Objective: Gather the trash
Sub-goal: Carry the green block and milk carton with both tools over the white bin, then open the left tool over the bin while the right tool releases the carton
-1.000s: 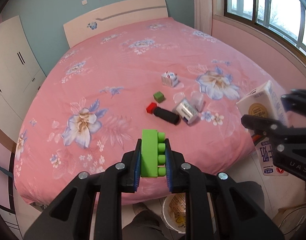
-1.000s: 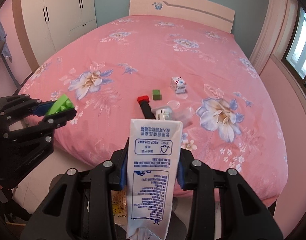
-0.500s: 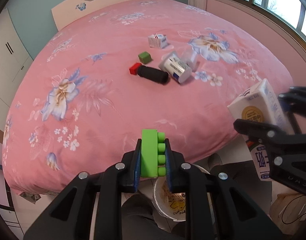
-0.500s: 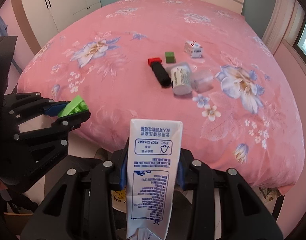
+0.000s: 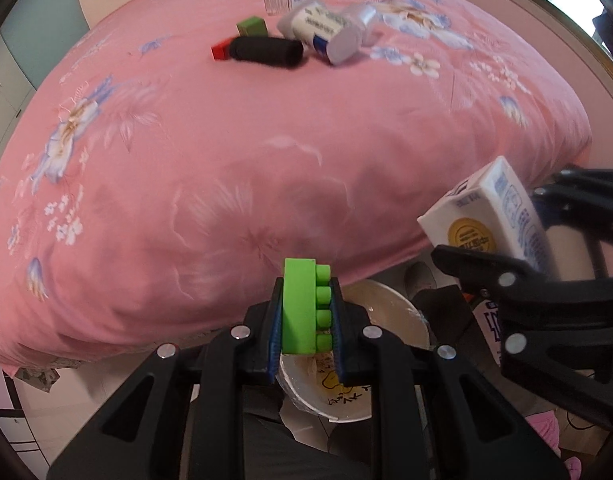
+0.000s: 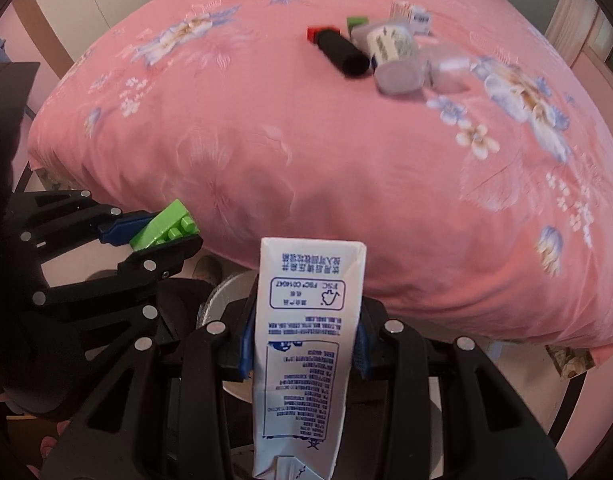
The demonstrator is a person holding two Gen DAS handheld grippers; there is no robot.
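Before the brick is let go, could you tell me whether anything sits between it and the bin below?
Nothing visible does. The green brick is clamped in the left gripper directly over the open white bin, with clear space below it.

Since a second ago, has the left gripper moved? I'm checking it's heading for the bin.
Yes. The left gripper, shut on the green brick, has dropped from over the pink bed to over the white bin beside it.

Both grippers are black plastic frames with triangular cut-outs and round silver screw heads. The left gripper [image 5: 307, 320] and the right gripper [image 6: 304, 340] carry blue finger pads [image 5: 275, 332].
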